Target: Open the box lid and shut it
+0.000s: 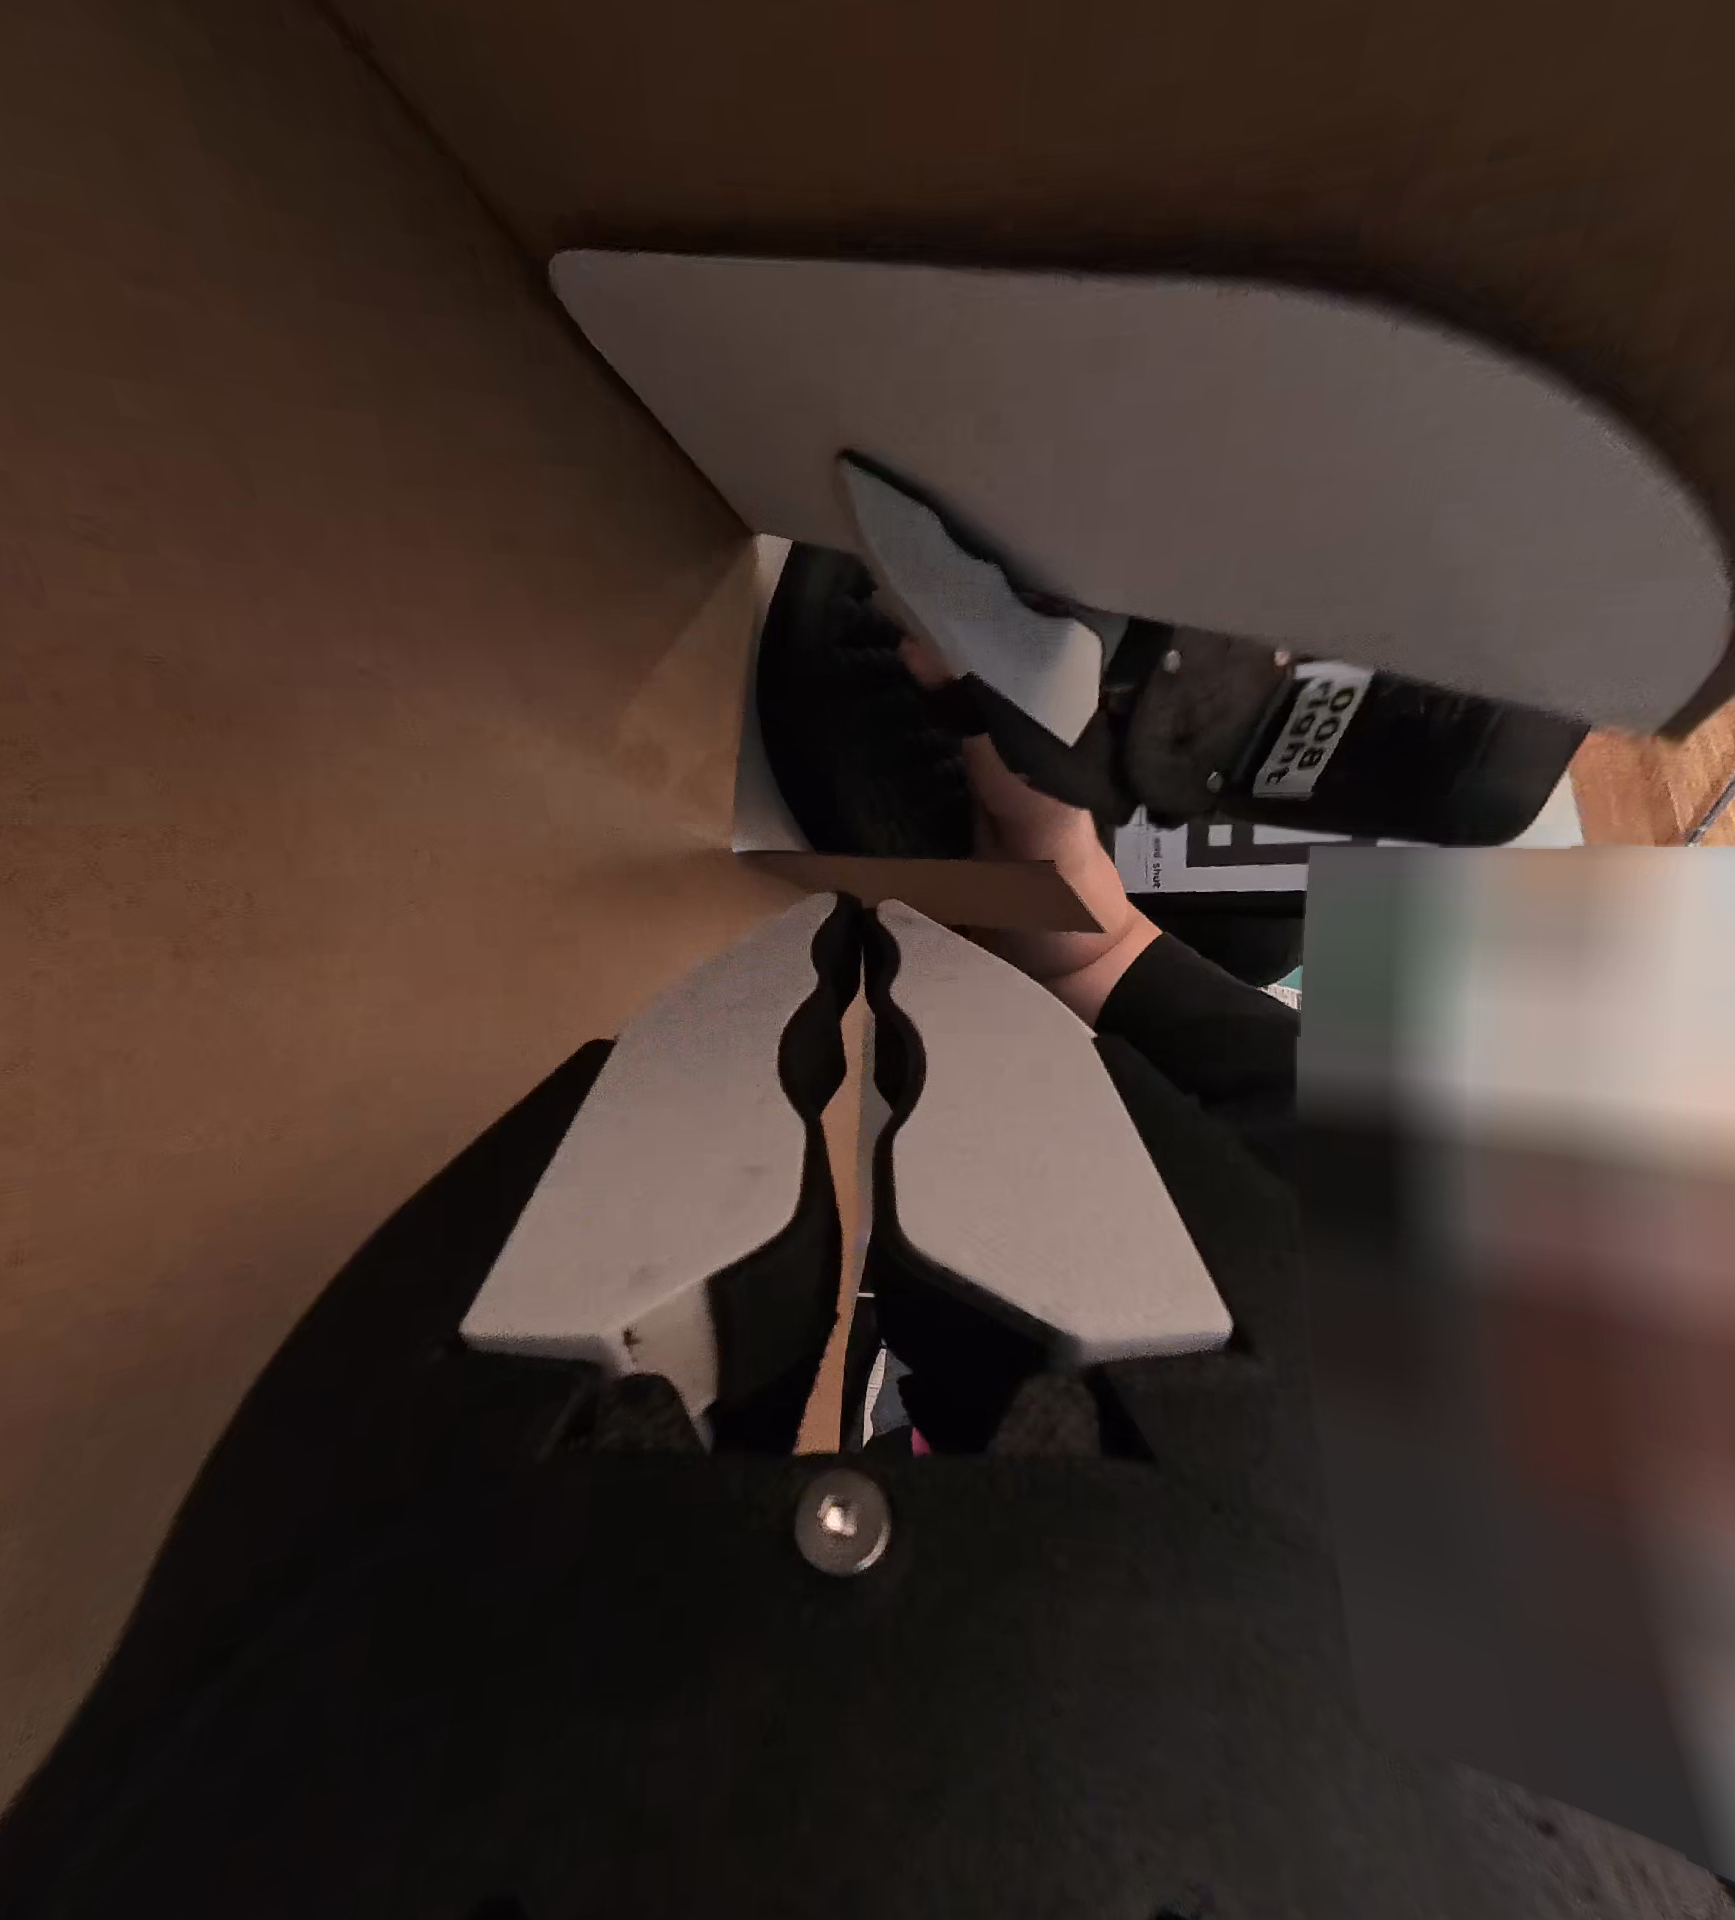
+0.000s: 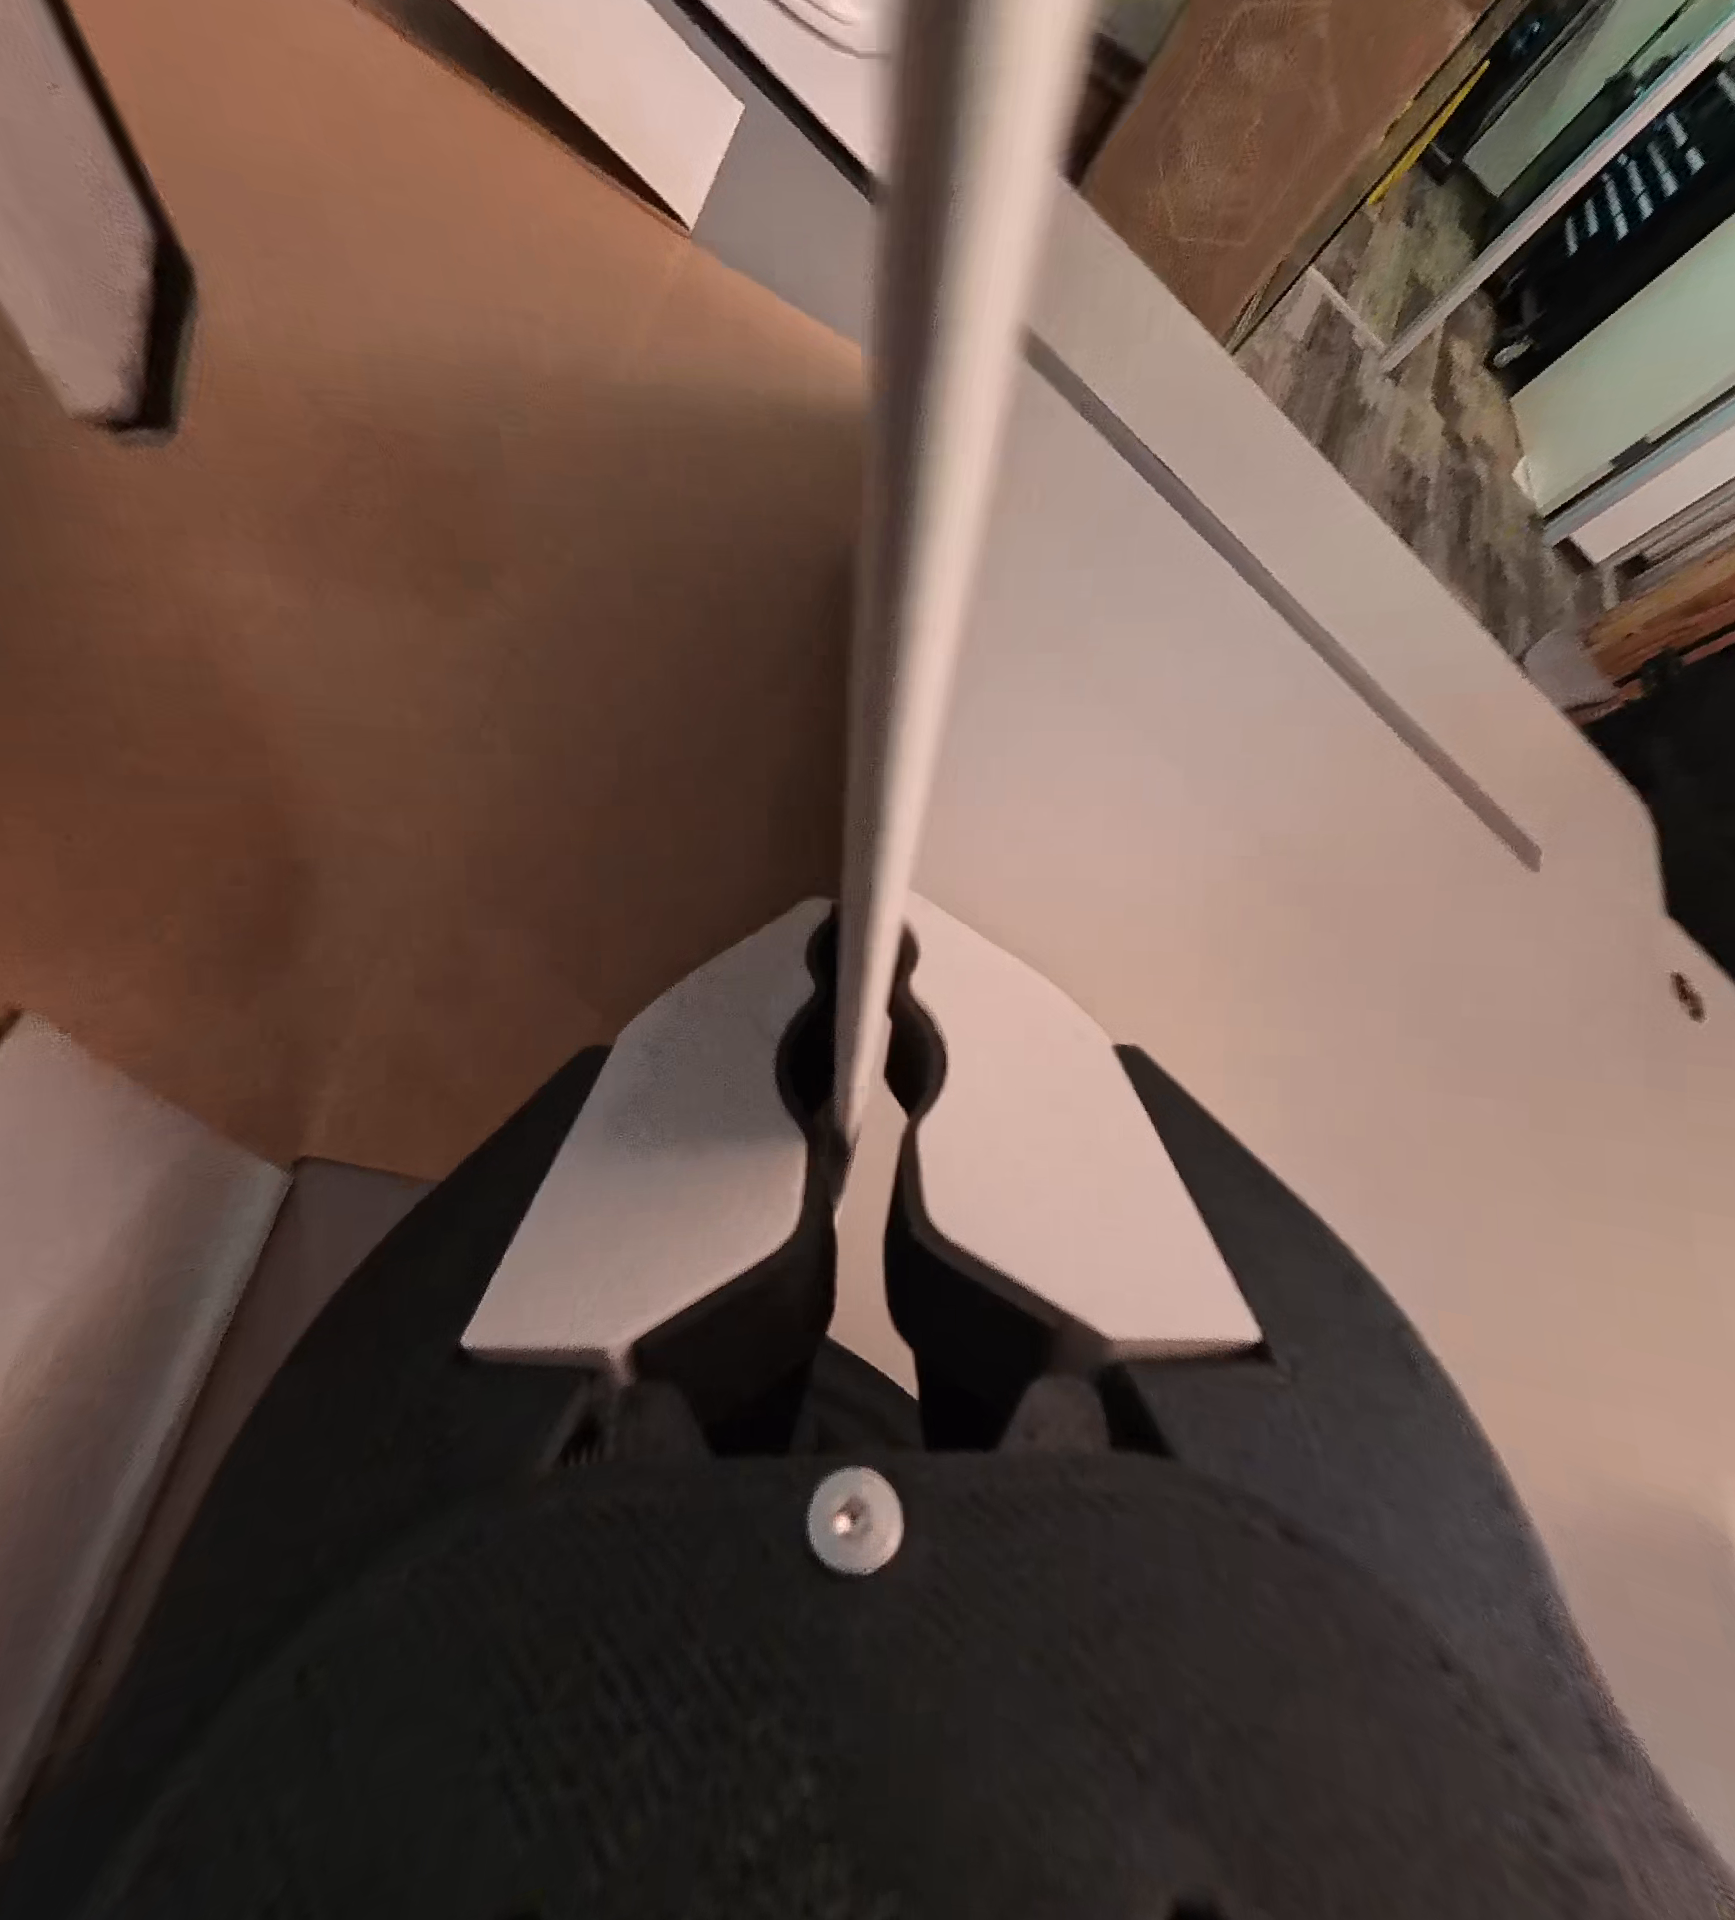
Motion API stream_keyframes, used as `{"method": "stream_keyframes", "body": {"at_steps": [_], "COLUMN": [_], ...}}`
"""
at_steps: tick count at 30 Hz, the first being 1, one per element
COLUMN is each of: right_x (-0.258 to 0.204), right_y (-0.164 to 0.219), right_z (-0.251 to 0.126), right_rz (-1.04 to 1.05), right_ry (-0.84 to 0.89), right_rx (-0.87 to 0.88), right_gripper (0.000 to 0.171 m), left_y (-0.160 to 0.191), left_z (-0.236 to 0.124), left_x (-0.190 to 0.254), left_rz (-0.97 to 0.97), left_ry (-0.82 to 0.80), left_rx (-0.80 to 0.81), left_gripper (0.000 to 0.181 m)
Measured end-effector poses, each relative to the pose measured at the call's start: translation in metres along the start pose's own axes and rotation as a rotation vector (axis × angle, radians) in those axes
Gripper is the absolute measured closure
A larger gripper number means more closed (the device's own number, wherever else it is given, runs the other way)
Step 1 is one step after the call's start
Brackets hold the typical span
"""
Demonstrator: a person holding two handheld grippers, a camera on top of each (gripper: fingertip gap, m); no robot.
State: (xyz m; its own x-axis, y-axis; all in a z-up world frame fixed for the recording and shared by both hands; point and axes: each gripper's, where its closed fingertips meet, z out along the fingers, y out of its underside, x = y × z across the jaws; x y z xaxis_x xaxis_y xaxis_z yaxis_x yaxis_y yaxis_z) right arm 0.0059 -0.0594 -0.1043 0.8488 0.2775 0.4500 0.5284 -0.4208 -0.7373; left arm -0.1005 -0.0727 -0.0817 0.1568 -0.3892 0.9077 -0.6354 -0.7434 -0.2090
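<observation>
The box is brown cardboard inside (image 1: 271, 623) and white outside. In the left wrist view my left gripper (image 1: 861, 914) is shut on the thin edge of a brown side flap (image 1: 847, 1195). Above it is the lid's white rounded tuck flap (image 1: 1206, 436), with my right gripper (image 1: 904, 540) clamped on its edge. In the right wrist view my right gripper (image 2: 863, 935) is shut on that white flap (image 2: 956, 416), seen edge-on and running upward. The brown inner face (image 2: 427, 571) lies to its left and a white panel (image 2: 1258, 831) to its right.
A person's hand (image 1: 1039, 831) and black sleeve (image 1: 1195, 1018) hold the right gripper. The white panel has a long slot (image 2: 1278, 613). White side flaps (image 2: 63, 1299) stand at the left. Wooden floor (image 1: 1673, 769), a leaning cardboard sheet (image 2: 1258, 135) and cabinets (image 2: 1673, 312) lie beyond.
</observation>
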Motion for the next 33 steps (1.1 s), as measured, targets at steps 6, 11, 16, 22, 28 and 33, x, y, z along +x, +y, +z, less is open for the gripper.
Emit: {"method": "stream_keyframes", "body": {"at_steps": [6, 11, 16, 22, 28, 33], "right_x": [0.003, -0.006, 0.002, 0.003, 0.009, 0.01], "right_y": [0.0, -0.002, -0.002, -0.002, 0.0, -0.001], "right_z": [0.0, 0.002, 0.002, 0.002, 0.003, 0.005], "right_rz": [0.028, -0.11, -0.021, -0.009, 0.027, -0.045], "right_ry": [0.005, 0.061, 0.007, -0.015, -0.038, 0.003], "right_rx": [0.017, 0.008, 0.038, 0.048, 0.055, 0.051], "right_gripper": [0.166, 0.166, 0.166, 0.166, 0.166, 0.164], "left_y": [-0.002, -0.027, -0.094, -0.162, -0.18, -0.19], "left_z": [-0.01, -0.03, -0.063, -0.058, -0.014, -0.003], "left_x": [0.0, -0.013, -0.041, -0.071, -0.077, -0.082], "left_rz": [-0.02, -0.037, -0.071, -0.062, -0.031, -0.091], "left_ry": [0.017, -0.032, -0.155, -0.237, -0.235, -0.182], "left_rx": [0.051, 0.217, 0.55, 0.648, 0.554, 0.579], "left_gripper": [0.181, 0.181, 0.181, 0.181, 0.181, 0.181]}}
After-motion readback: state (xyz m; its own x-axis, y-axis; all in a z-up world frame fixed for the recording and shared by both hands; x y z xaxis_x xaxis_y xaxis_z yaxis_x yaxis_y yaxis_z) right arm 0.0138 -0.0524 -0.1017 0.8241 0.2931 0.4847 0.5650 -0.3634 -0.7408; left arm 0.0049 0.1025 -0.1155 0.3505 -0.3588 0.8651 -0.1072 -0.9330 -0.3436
